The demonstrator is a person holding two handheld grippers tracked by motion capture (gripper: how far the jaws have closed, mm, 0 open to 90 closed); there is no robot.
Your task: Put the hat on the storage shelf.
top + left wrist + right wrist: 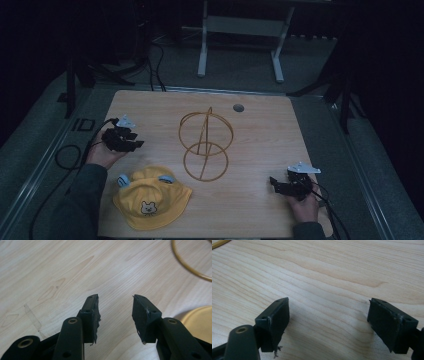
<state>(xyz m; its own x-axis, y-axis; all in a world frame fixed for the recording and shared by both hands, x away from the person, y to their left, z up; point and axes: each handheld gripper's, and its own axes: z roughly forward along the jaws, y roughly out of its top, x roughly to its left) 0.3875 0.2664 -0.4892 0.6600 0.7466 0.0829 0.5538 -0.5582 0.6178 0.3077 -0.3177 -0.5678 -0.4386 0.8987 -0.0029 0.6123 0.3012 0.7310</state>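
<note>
A yellow child's hat (151,198) with a bear patch and two blue ears lies on the wooden table (260,125) near the front left. A gold wire stand (205,145) made of rings rises at the table's middle. My left gripper (134,138) rests at the table's left edge, above the hat, open with nothing between its pads (93,315). The hat's brim (200,320) and an arc of the stand's gold ring (187,262) show at the right of the left gripper view. My right gripper (274,184) sits low at the front right, open wide over bare wood (327,290).
A round grommet hole (238,107) sits near the table's far edge. Cables (70,160) trail off the left side and front right. A white desk frame (240,35) stands on the dark floor beyond the table, with black tripod legs on both sides.
</note>
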